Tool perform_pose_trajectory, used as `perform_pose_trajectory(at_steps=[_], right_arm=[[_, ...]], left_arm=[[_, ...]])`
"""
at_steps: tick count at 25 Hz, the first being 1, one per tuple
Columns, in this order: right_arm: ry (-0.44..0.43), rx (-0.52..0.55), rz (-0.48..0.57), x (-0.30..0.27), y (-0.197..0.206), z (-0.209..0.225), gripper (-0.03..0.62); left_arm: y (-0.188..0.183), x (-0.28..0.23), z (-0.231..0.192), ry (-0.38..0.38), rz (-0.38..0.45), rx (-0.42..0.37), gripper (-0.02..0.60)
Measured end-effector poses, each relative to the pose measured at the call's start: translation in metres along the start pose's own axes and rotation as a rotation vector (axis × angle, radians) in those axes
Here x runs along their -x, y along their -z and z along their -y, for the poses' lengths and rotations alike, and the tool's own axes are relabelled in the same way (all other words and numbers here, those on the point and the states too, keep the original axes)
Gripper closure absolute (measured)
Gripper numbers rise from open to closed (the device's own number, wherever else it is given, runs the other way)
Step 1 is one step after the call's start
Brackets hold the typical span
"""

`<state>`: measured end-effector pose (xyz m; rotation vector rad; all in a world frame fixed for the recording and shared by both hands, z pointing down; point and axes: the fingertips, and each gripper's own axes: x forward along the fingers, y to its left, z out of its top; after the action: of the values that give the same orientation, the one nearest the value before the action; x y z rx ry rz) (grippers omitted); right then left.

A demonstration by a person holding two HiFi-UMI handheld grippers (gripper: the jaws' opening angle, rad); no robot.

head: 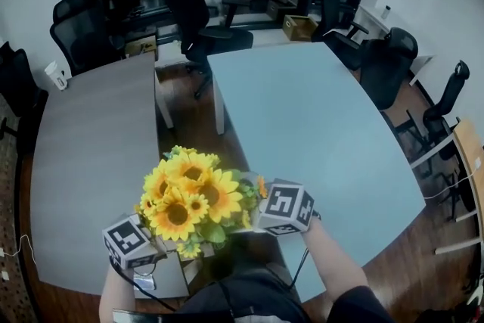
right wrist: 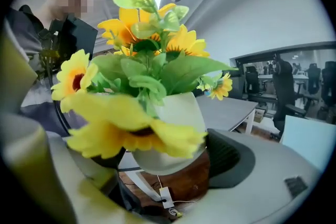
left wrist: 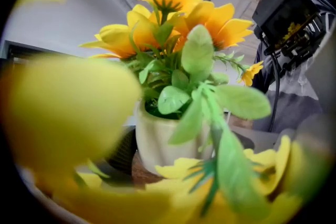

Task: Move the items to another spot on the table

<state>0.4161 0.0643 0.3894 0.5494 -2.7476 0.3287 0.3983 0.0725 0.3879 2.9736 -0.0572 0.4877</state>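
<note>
— Which way does the flowerpot (right wrist: 176, 118) stand?
— Upright, with its long axis vertical. The blooms face up at the head camera.
— What's in it?
— Sunflowers (head: 189, 189) and green leaves, spreading wider than the white pot.
— Where is it?
— At 6 o'clock in the head view, off any tabletop, with the wooden floor (head: 185, 98) showing beneath it.
— And the tools?
— The right tool (head: 276, 209) is clenched on the pot. The left tool (head: 136, 238) grasps it from the opposite side; one dark pad presses its wall and leaves hide the other jaw.
— What's around it?
— A grey tabletop (head: 91, 147) at 9 o'clock, a pale blue tabletop (head: 318, 125) at 2 o'clock and office chairs (head: 200, 19) at 12 o'clock.
</note>
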Motion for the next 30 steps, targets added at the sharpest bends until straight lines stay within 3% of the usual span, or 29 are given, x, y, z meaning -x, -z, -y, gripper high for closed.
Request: perform_pose_trajectory(at_steps=[5,13,21,30], right_arm=[[-0.087,0.015,0.024,-0.001,-0.003,0.044,0.114],[-0.179,0.035,0.083,0.027,-0.007,0.107,0.115],[-0.174,0.055,0.114,0.046,-0.018,0.140,0.115],[-0.150,0.063,0.099,0.033,-0.021,0.185,0.115]], left_arm=[[0.003,-0.016,-0.050,-0.106,-0.040,0.019,0.098],[-0.022,-0.061,-0.092,-0.184,-0.079,0.043,0.098],[-0.044,-0.083,-0.115,-0.203,-0.116,0.021,0.098],[-0.038,-0.095,-0.159,-0.178,-0.154,0.014,0.097]])
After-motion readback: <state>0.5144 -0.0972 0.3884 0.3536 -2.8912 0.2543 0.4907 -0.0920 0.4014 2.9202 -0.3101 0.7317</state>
